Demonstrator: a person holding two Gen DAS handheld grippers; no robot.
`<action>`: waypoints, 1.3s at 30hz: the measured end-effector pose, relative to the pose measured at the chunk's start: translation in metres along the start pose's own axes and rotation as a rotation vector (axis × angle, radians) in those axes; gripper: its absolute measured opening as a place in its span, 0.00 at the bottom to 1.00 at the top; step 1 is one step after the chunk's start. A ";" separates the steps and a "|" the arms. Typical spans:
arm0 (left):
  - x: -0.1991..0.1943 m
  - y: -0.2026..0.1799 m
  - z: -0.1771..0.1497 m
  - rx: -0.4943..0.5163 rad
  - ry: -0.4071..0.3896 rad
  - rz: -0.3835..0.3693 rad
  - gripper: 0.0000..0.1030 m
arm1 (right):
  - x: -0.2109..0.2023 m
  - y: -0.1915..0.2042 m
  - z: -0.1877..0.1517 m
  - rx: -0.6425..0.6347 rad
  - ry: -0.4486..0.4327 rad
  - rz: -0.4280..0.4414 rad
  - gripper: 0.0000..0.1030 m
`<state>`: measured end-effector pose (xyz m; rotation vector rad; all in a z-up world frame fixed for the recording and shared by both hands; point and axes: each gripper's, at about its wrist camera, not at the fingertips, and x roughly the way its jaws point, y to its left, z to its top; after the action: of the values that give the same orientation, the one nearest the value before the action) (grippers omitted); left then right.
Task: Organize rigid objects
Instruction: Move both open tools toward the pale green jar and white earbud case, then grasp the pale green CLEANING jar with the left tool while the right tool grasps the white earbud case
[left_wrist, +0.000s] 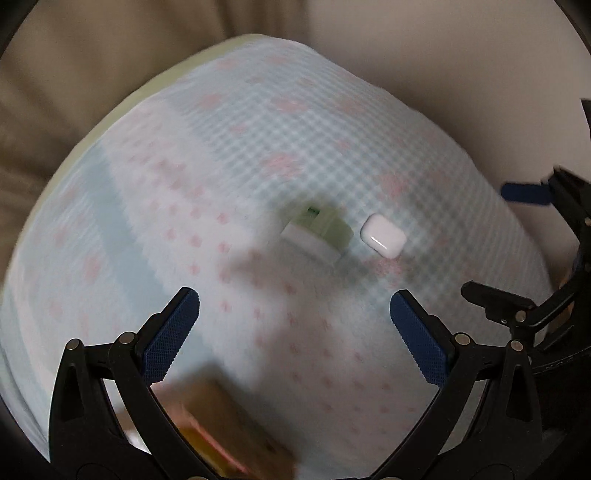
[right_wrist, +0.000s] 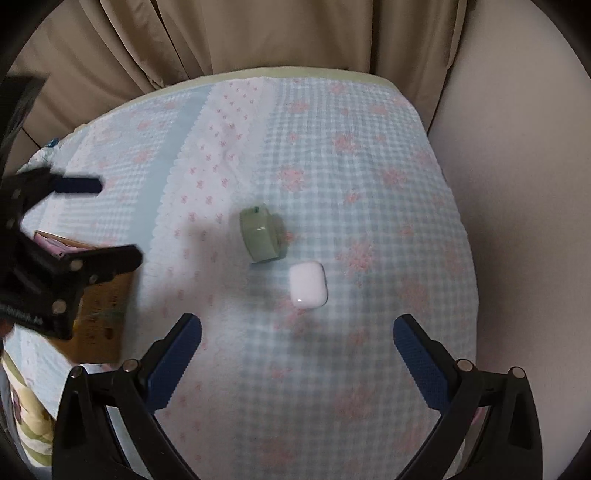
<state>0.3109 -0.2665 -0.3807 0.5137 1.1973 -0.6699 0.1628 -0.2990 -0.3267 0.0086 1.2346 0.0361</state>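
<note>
White earbud case and pale green object lie just beside each other on the checked cloth.
Left wrist view: left gripper gapes wide, empty, above a blurred brown box. Right wrist view: right gripper spread wide, empty, near the case.

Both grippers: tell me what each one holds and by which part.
Nothing is held. The left gripper and right gripper are open and empty above the white rounded earbud case and pale green case.
</note>
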 end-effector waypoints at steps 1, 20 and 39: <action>0.014 -0.002 0.008 0.046 0.009 -0.025 1.00 | 0.009 -0.002 -0.001 -0.005 0.000 -0.007 0.98; 0.167 -0.024 0.054 0.408 0.212 -0.184 0.85 | 0.151 -0.010 -0.011 0.033 -0.034 -0.058 0.71; 0.166 -0.021 0.047 0.410 0.175 -0.188 0.66 | 0.149 0.000 -0.011 -0.018 -0.033 -0.100 0.41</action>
<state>0.3635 -0.3465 -0.5257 0.8217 1.2871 -1.0590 0.2017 -0.2941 -0.4714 -0.0680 1.2002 -0.0395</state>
